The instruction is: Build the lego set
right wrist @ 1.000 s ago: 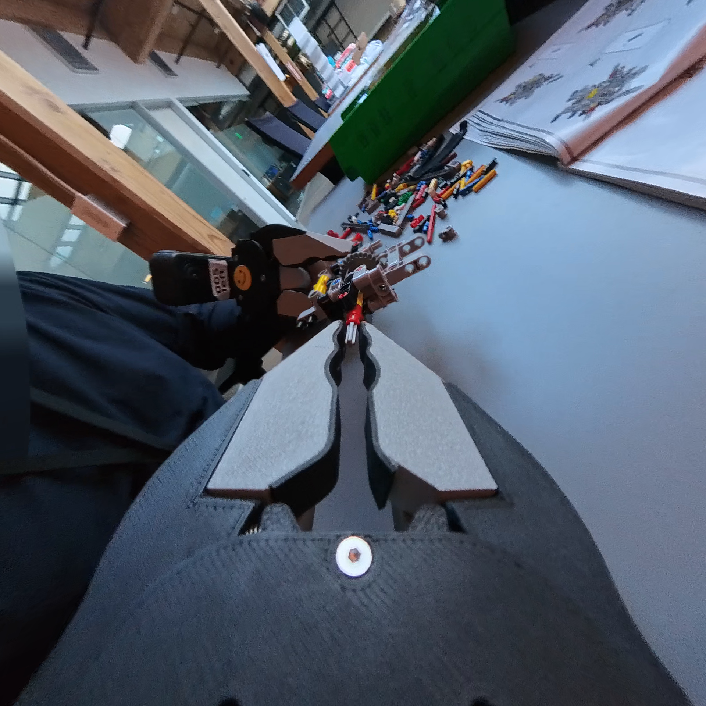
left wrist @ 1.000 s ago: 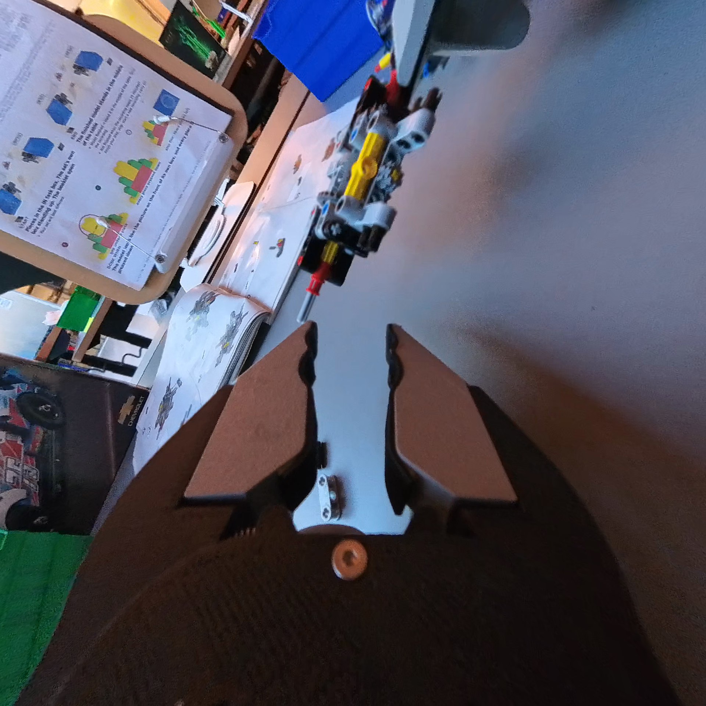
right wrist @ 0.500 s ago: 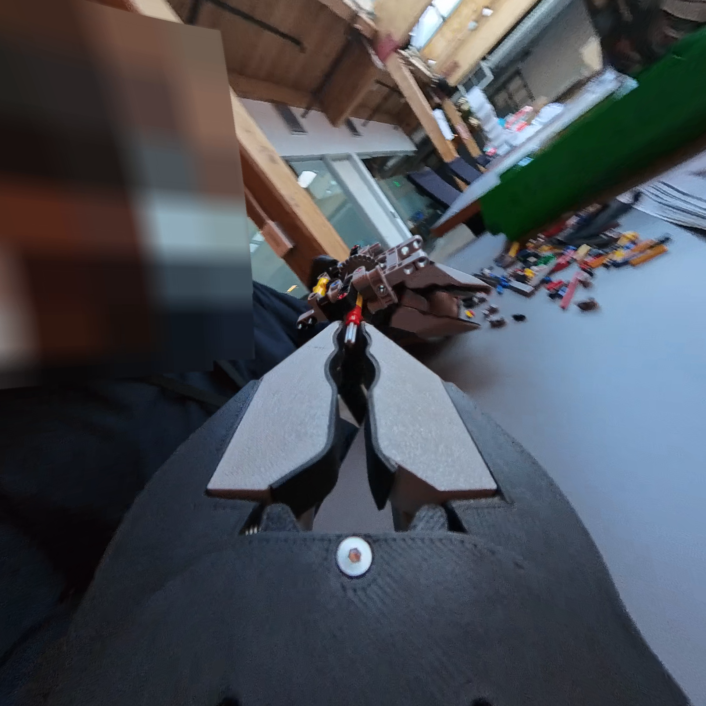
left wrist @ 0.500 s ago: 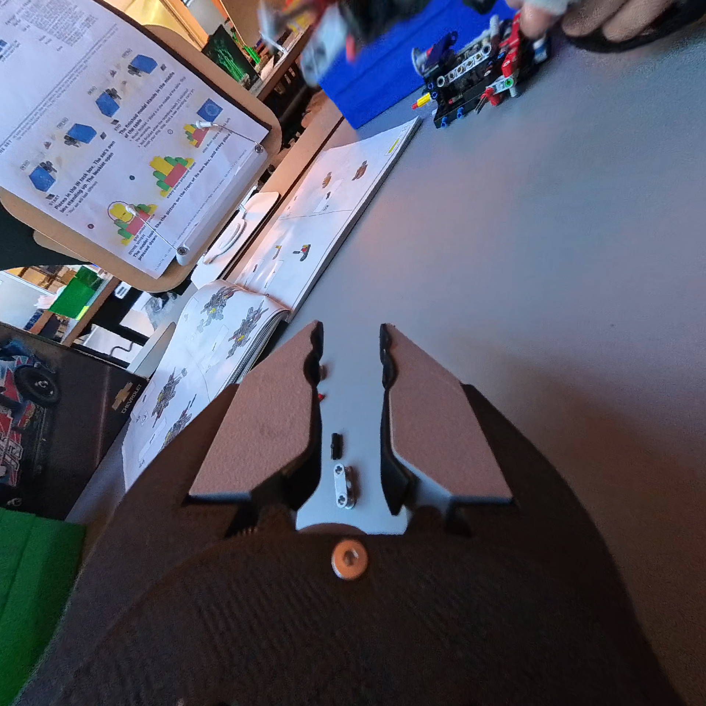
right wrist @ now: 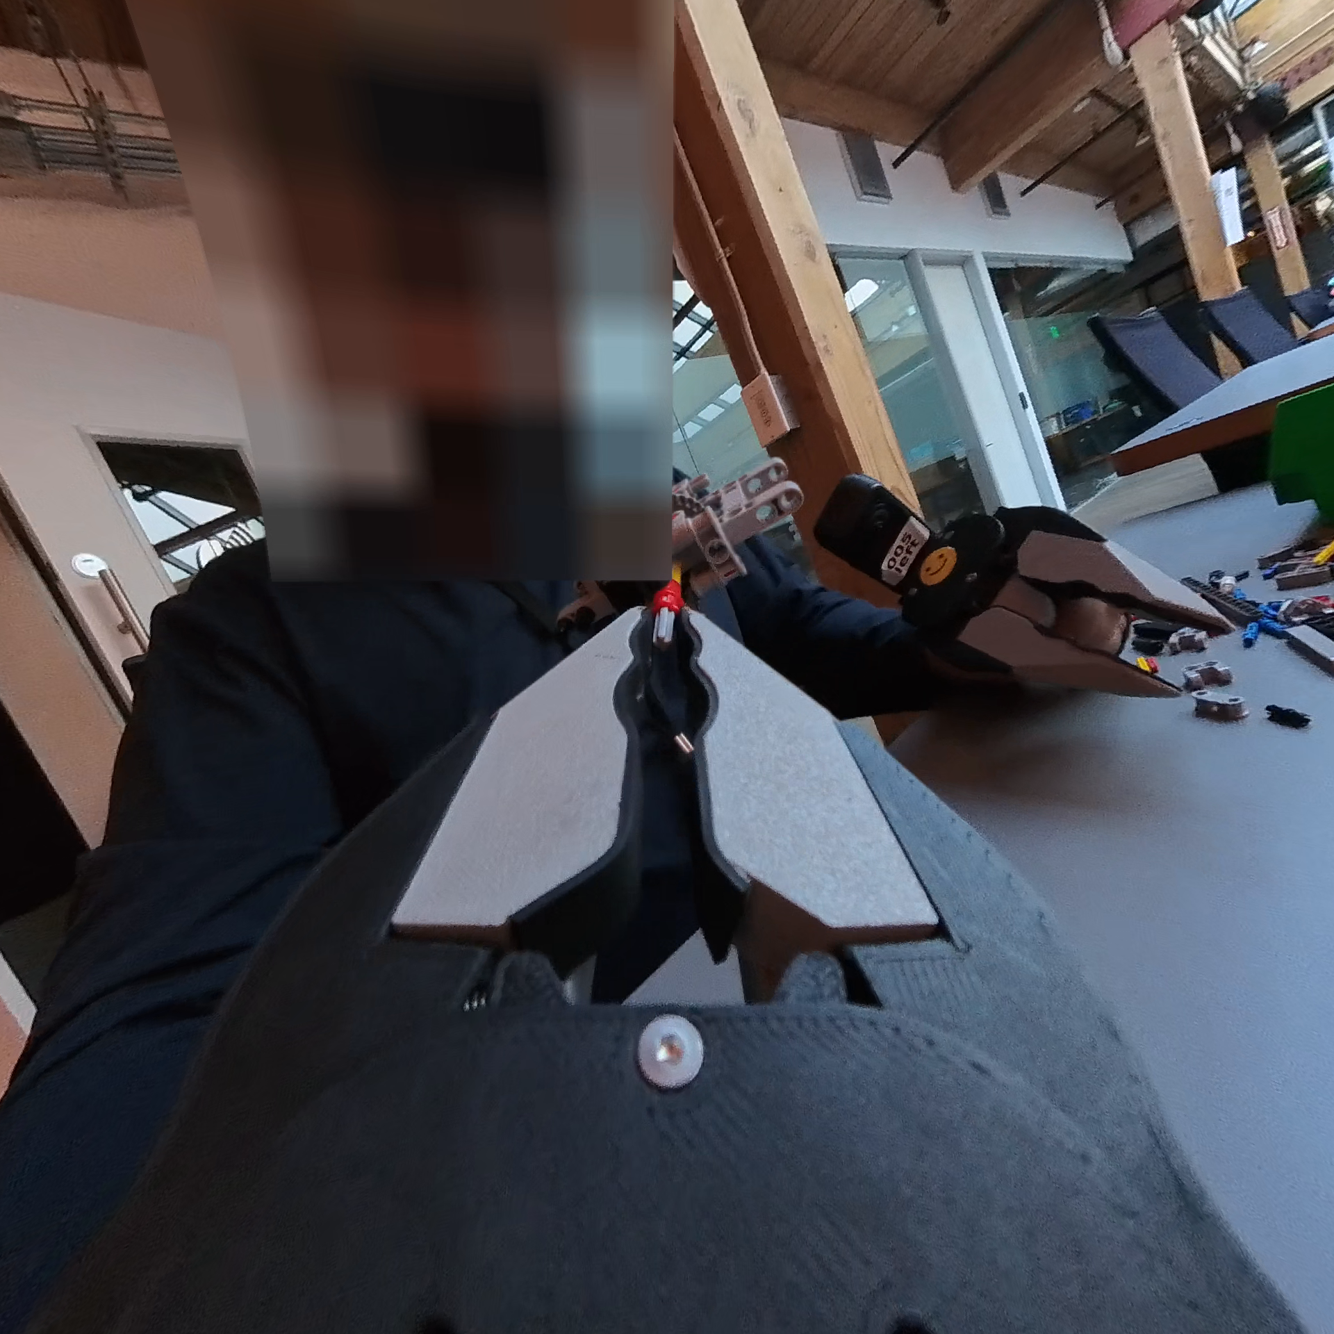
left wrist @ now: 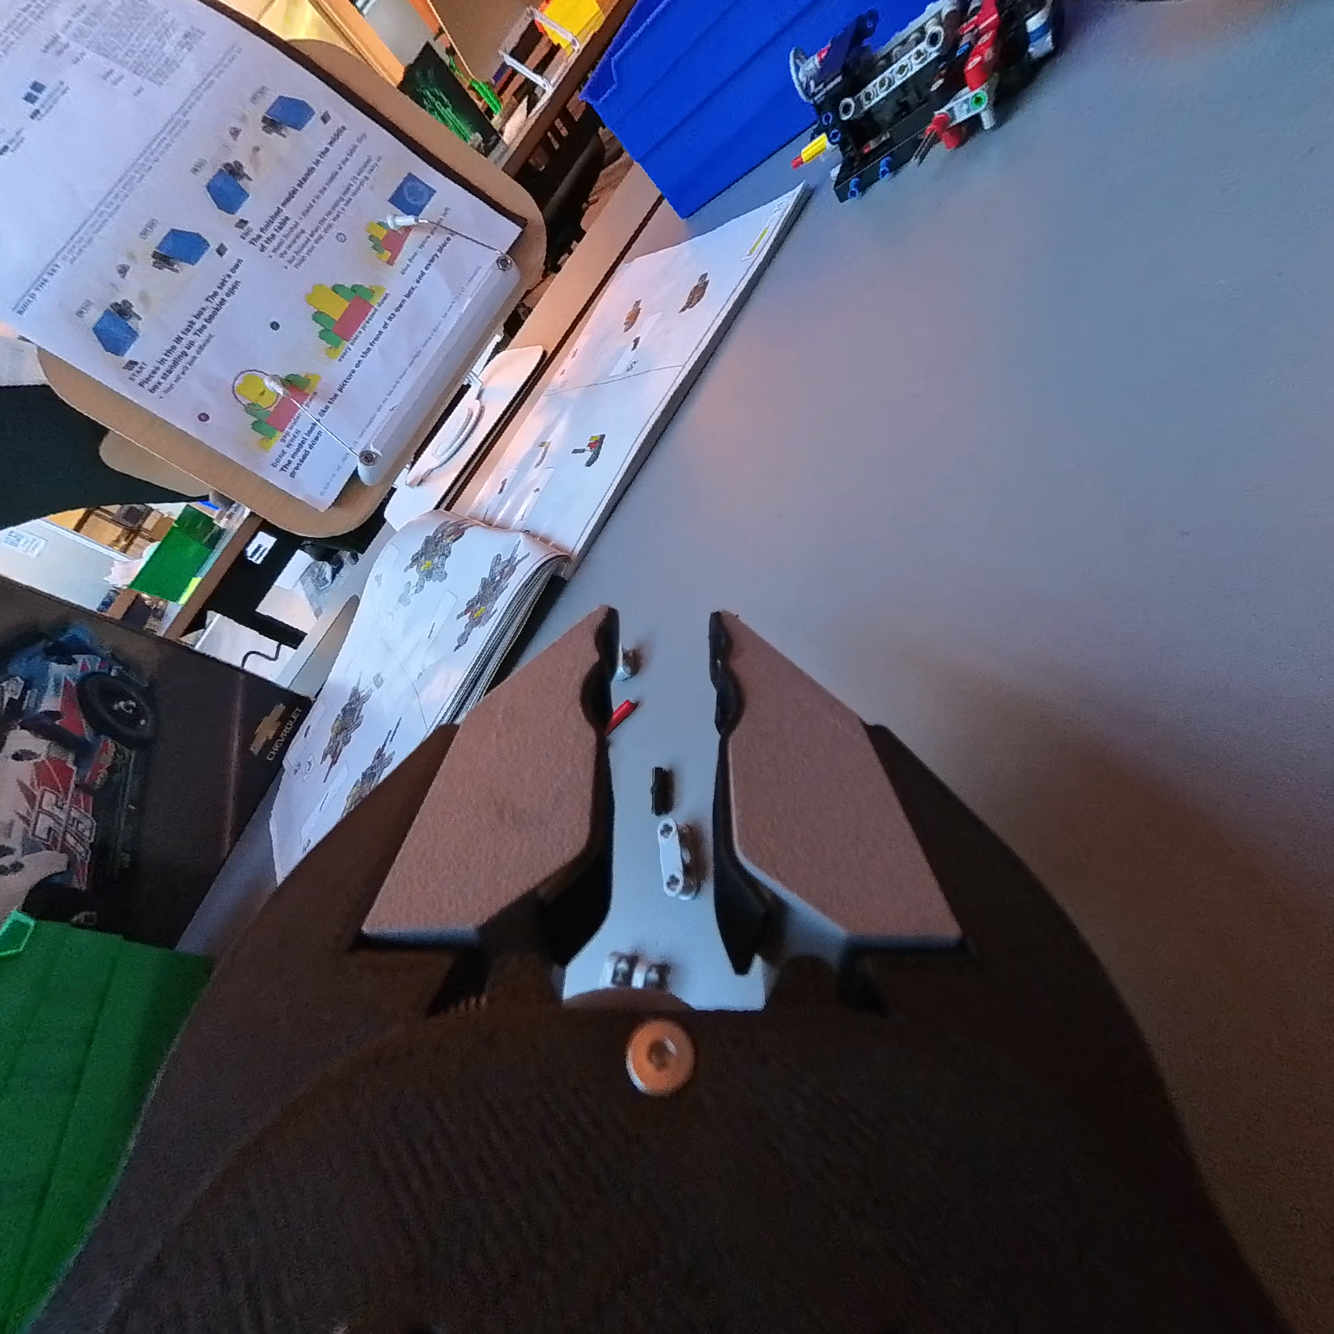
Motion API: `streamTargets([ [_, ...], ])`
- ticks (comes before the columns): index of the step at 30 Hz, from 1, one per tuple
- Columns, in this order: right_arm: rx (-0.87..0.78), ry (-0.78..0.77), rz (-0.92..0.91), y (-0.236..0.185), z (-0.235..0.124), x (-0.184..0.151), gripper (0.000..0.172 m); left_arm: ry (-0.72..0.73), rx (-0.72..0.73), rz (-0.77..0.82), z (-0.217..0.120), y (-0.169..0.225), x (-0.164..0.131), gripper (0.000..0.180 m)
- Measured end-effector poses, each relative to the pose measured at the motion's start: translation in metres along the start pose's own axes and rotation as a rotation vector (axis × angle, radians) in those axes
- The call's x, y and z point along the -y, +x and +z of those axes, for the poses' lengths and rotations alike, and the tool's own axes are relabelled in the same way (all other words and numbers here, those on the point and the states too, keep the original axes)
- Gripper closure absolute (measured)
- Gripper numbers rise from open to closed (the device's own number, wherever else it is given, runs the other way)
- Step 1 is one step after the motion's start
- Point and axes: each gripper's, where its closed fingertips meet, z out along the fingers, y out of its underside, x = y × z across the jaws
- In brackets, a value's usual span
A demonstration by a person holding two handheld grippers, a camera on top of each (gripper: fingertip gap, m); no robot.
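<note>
I have the right gripper lifted off the tabletop, its jaws clenched on the grey axle that sticks out of a small brick assembly. The axle runs straight along the line of my fingers, with its red bush just past the tips and the grey beams of the assembly beyond, up and to the right, partly behind a blurred patch.

My left gripper is down low over the tabletop with its jaws released, and nothing is pinched between them. Loose parts lie in the gap on the surface: a small grey piece right by the left fingertip, a red pin nearer in, a black pin, then a white connector lying lengthwise along the gap. So the left is the nearer one to these loose parts. The open instruction book lies left of the tips, and a second, larger build stands far off beside a blue bin.
</note>
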Motion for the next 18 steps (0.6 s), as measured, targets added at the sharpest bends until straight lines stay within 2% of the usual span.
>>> streamTargets([
  [4,-0.014,-0.012,0.012,0.003,-0.001,-0.003,0.168,-0.002,-0.017,0.028,0.004,0.005,0.001,0.159],
  [8,-0.117,-0.043,0.026,0.021,-0.003,-0.009,0.169,0.009,-0.041,0.038,0.006,0.009,0.004,0.159],
  [14,-0.434,-0.15,-0.017,0.059,-0.021,-0.02,0.169,0.022,-0.065,0.048,0.005,0.013,0.005,0.161],
  [18,-0.66,-0.261,-0.065,0.08,-0.039,-0.031,0.172,0.032,-0.134,0.123,0.007,0.03,0.007,0.163],
])
